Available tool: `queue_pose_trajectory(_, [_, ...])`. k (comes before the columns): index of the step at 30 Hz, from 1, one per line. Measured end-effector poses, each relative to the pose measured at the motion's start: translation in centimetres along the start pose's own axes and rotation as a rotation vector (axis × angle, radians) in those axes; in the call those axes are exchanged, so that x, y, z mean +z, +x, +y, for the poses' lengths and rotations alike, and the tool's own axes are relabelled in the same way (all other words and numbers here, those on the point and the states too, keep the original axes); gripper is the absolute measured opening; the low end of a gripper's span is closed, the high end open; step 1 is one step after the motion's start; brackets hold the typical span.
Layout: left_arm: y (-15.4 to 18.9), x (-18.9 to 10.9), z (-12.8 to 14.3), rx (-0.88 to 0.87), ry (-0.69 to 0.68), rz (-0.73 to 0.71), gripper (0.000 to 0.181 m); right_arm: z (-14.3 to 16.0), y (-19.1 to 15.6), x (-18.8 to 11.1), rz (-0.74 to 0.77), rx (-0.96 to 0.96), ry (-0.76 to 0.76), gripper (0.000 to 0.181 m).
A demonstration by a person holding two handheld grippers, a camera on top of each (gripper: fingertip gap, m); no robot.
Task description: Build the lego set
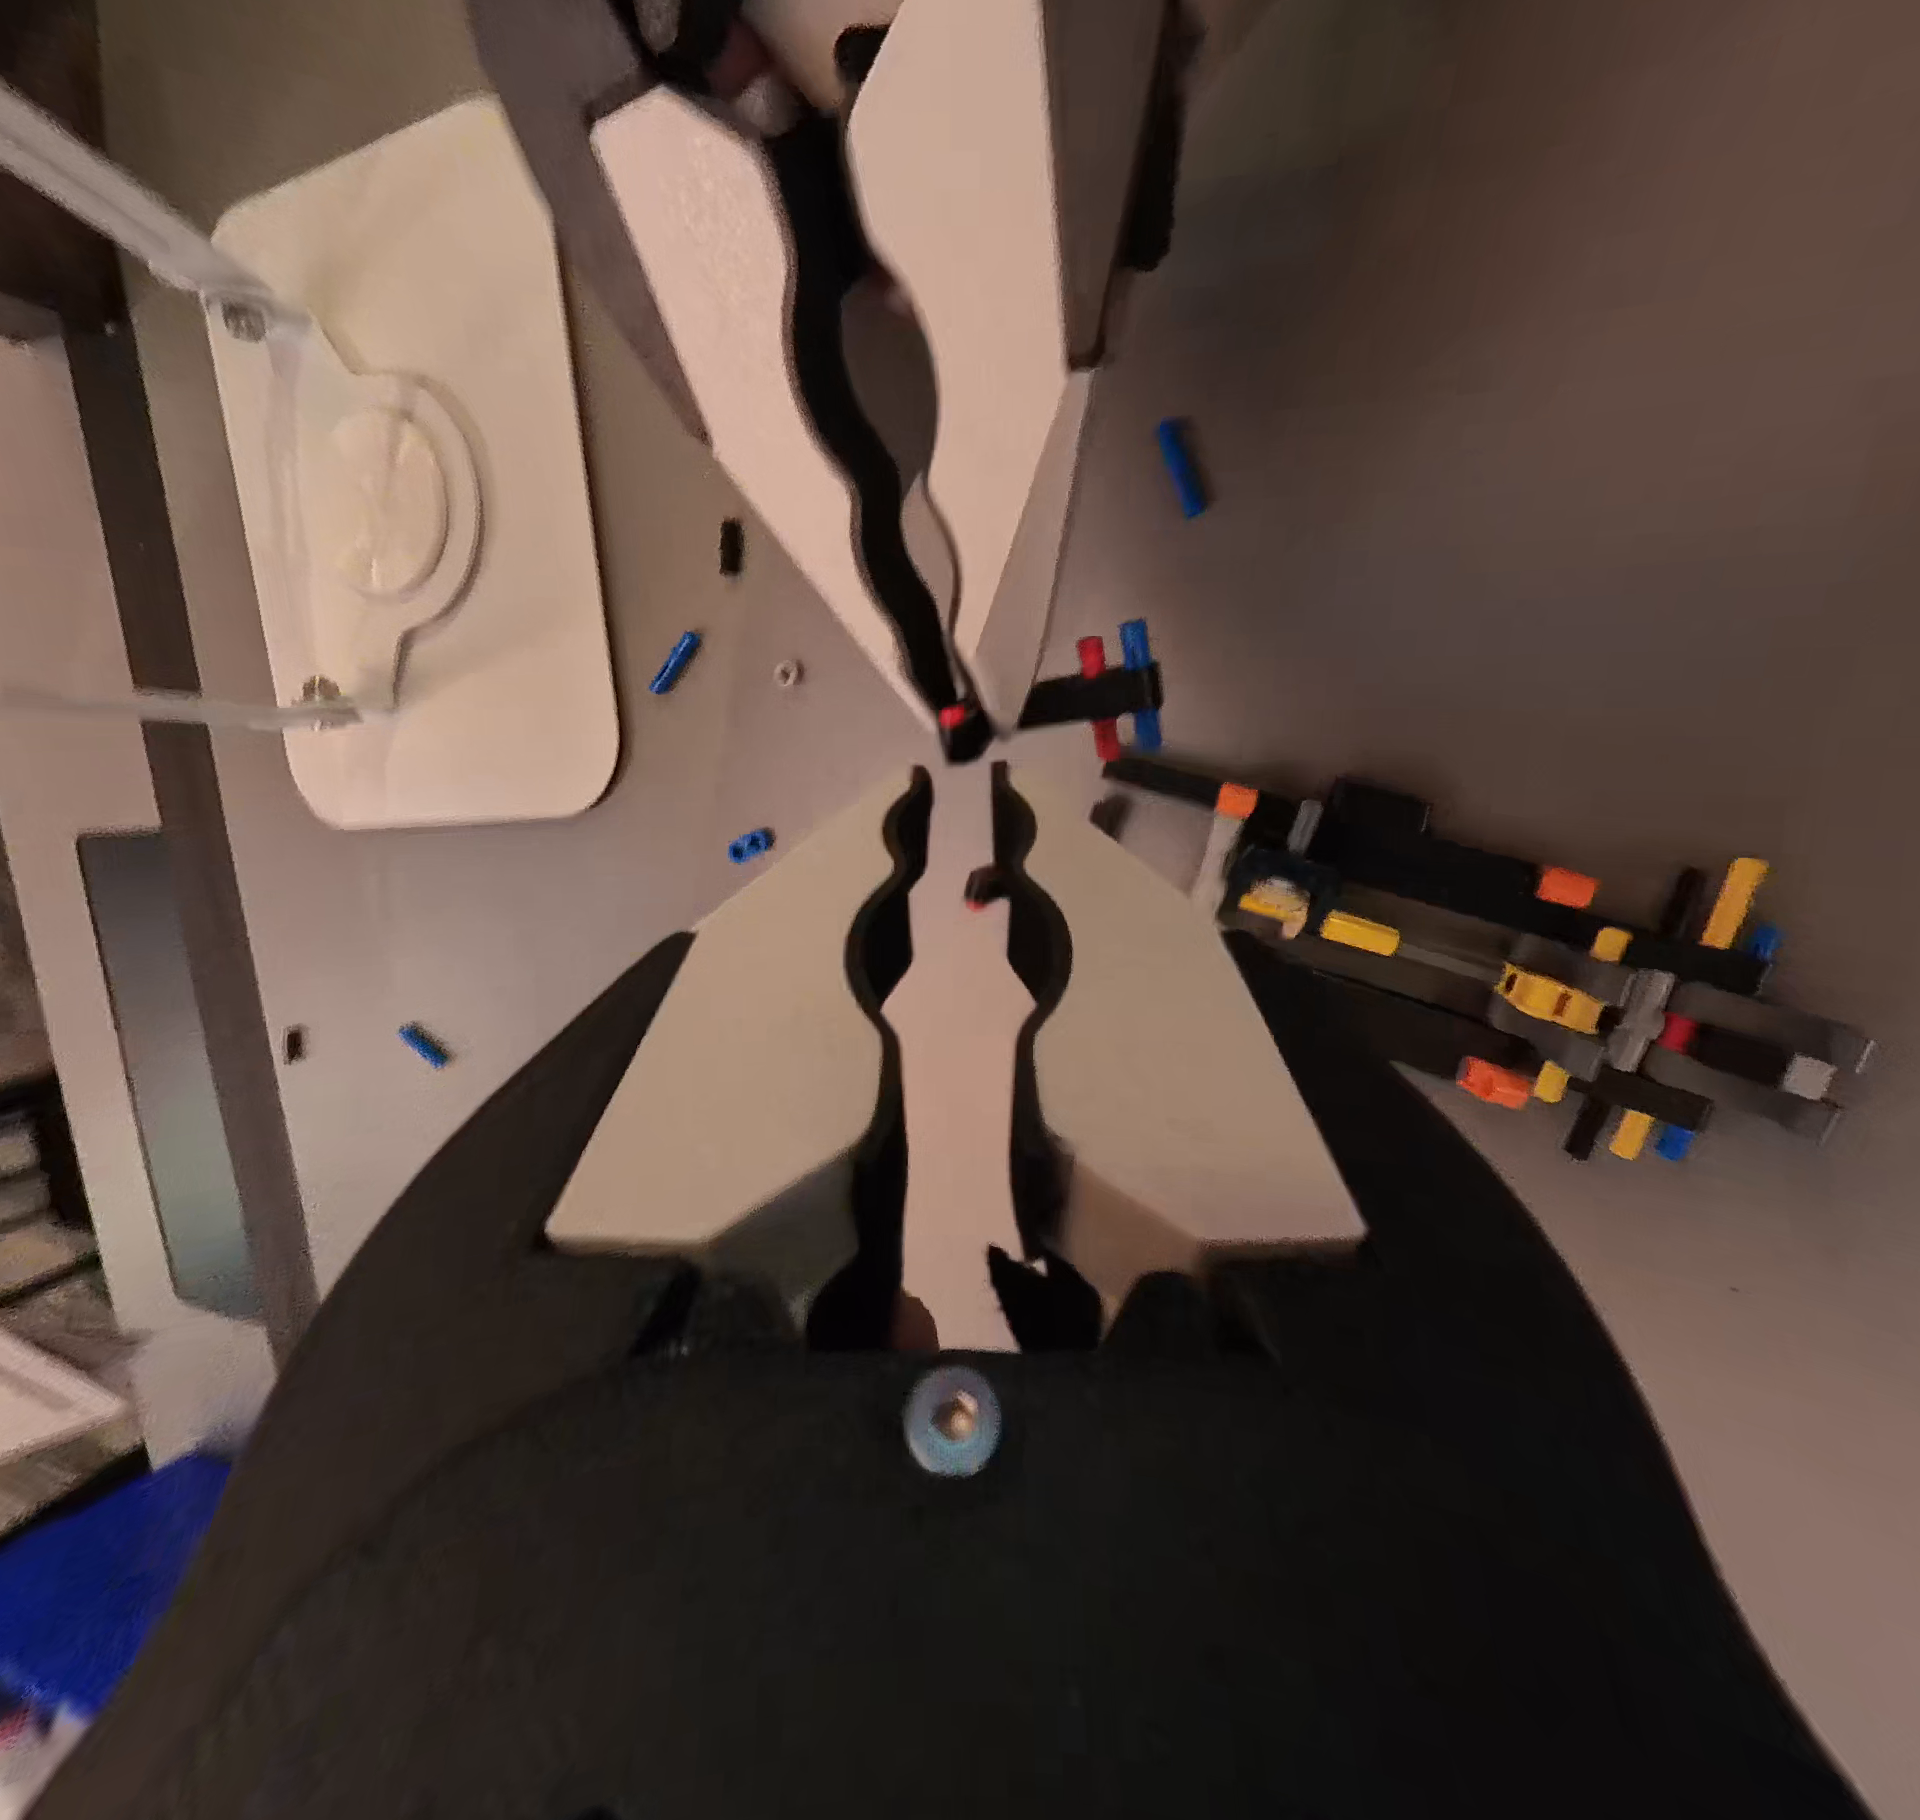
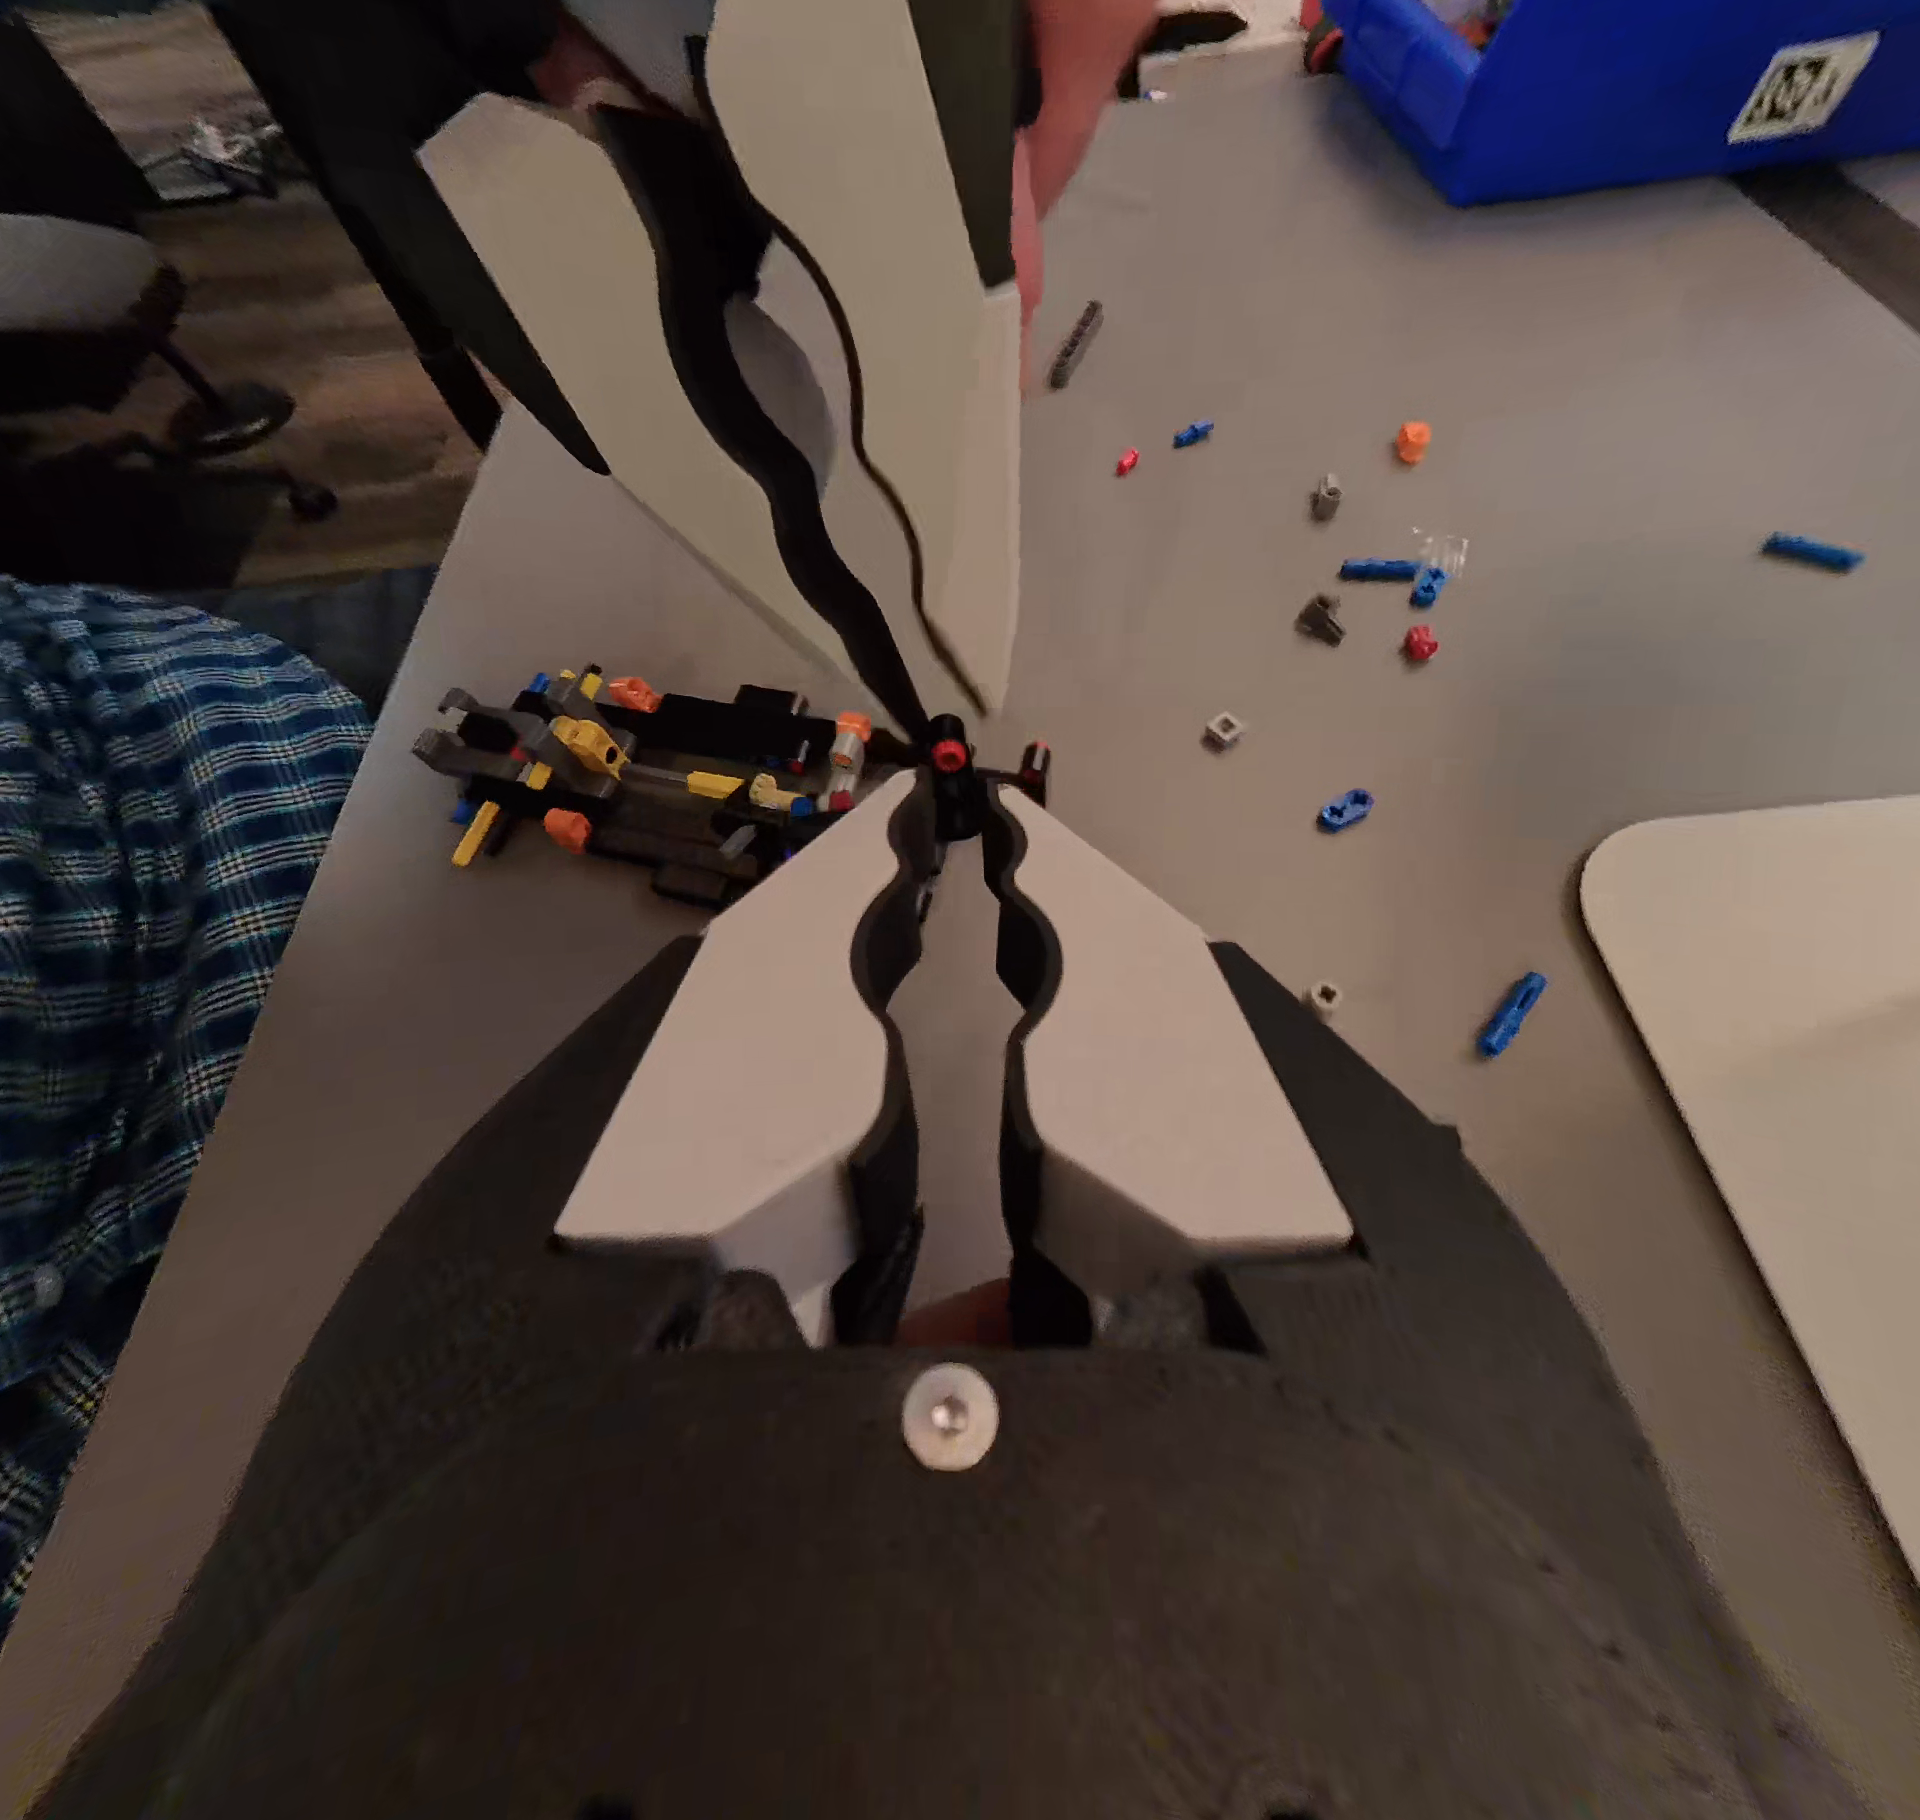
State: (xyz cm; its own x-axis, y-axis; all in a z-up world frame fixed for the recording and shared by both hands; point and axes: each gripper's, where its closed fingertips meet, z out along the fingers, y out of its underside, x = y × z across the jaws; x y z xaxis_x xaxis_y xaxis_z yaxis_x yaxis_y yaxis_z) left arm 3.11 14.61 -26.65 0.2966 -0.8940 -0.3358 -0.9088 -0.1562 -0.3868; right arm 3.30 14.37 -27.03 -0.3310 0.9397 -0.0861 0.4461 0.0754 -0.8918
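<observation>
My right gripper (image 2: pixel 958 788) is shut on a small black lego piece with a red pin (image 2: pixel 947 757), held above the grey table (image 2: pixel 1299 264). In the left wrist view it comes in from the top with that piece (image 1: pixel 961 726) in its tips. A short black beam with red and blue pins (image 1: pixel 1107 695) sticks out beside it. My left gripper (image 1: pixel 961 778) faces it tip to tip, jaws a narrow gap apart, just short of the piece. A tiny black-and-red bit (image 1: pixel 977 887) shows in that gap. The partly built black, grey and yellow model (image 1: pixel 1507 970) (image 2: pixel 644 783) lies on the table beside both.
Loose blue, red, orange and grey pieces lie scattered (image 2: pixel 1382 570) (image 1: pixel 1182 466). A blue parts bin (image 2: pixel 1610 87) stands at the back. A white pad (image 2: pixel 1766 1043) (image 1: pixel 416 471) lies nearby under a clear stand (image 1: pixel 364 482). A plaid-clad person (image 2: pixel 125 835) sits at the table edge. The tips of both grippers are at nearly the same place.
</observation>
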Motion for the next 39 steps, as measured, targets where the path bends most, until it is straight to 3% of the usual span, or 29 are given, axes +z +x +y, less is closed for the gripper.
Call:
queue_pose_trajectory(1, [-0.2, 0.1, 0.9, -0.018, -0.041, -0.018, 0.016, 0.3, 0.3, 0.1, 0.009, 0.015, -0.014, 0.005])
queue_pose_trajectory(3, [0.0, 0.1, 1.9, -0.095, -0.072, -0.022, 0.031, 0.9, 0.7, 0.3, 0.016, 0.057, -0.037, 0.005])
queue_pose_trajectory(6, [0.7, 0.1, 3.5, -0.208, -0.100, -0.041, 0.038, 2.0, 1.0, 0.9, 0.024, 0.111, -0.091, 0.005])
queue_pose_trajectory(18, [3.1, 3.5, 6.6, -0.617, -0.042, -0.002, 0.031, 5.0, 1.9, 3.4, 0.059, 0.234, -0.283, 0.004])
queue_pose_trajectory(23, [3.7, 4.6, 6.5, -0.671, -0.015, 0.040, 0.028, 5.3, 1.8, 3.9, 0.055, 0.249, -0.294, 0.004])
queue_pose_trajectory(26, [3.4, 4.8, 6.4, -0.691, 0.003, 0.031, 0.020, 5.3, 1.9, 3.9, 0.055, 0.247, -0.292, 0.004])
queue_pose_trajectory(39, [3.4, 4.7, 5.9, -0.717, 0.051, -0.053, 0.020, 5.6, 1.9, 3.1, 0.064, 0.192, -0.270, 0.006])
